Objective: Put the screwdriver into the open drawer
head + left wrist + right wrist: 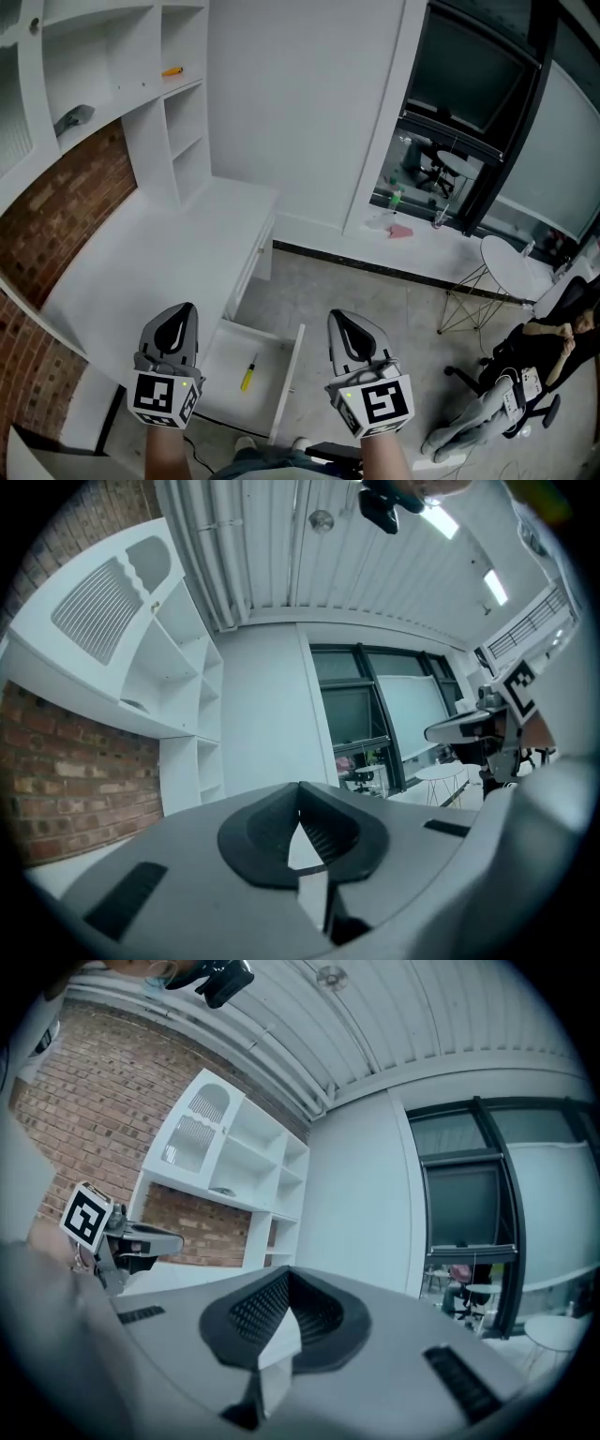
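A yellow-handled screwdriver lies inside the open white drawer, pulled out from under the desk. Both grippers are held level above it, apart from it, side by side. My left gripper hangs over the desk's near corner, left of the drawer, jaws shut on nothing. My right gripper is right of the drawer over the floor, jaws also together and empty. In the left gripper view the closed pads face the white wall. The right gripper view shows its closed pads and the left gripper beside them.
A white desk runs along a brick wall under white shelves; a small orange item lies on one shelf. A round white table and a seated person are at the right.
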`<control>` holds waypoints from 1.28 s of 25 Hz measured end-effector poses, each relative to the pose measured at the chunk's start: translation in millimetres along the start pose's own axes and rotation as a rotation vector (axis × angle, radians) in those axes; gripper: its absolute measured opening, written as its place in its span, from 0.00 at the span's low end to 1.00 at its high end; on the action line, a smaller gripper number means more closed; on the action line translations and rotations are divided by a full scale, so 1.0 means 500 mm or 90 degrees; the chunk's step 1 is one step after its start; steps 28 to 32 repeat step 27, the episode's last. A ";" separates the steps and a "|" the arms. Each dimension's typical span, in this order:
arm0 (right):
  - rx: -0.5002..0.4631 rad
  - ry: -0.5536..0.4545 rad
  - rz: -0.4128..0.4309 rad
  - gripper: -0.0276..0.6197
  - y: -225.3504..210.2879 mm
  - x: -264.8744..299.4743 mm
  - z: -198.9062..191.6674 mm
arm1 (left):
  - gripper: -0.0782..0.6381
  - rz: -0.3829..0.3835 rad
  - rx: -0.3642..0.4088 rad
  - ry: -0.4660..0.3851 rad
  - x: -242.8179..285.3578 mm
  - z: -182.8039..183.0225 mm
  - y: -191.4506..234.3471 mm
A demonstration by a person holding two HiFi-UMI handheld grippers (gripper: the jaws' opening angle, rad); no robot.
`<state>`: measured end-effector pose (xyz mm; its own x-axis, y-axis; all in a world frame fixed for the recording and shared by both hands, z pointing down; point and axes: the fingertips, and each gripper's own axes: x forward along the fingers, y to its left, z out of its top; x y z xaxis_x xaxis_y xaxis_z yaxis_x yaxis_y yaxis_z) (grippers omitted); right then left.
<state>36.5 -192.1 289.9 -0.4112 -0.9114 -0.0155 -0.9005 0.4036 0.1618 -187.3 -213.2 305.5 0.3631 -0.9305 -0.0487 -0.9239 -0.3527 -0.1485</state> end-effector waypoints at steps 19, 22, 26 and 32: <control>-0.032 -0.027 -0.006 0.06 -0.004 0.005 0.033 | 0.13 -0.016 0.040 -0.065 0.003 0.075 -0.007; -0.024 -0.023 -0.008 0.06 -0.002 0.007 0.032 | 0.13 -0.015 0.042 -0.068 0.000 0.079 -0.004; -0.025 -0.029 0.011 0.06 0.008 0.006 0.033 | 0.13 -0.012 0.042 -0.073 -0.006 0.085 -0.003; -0.025 -0.030 0.014 0.06 0.010 0.005 0.033 | 0.13 -0.011 0.042 -0.075 -0.008 0.086 -0.002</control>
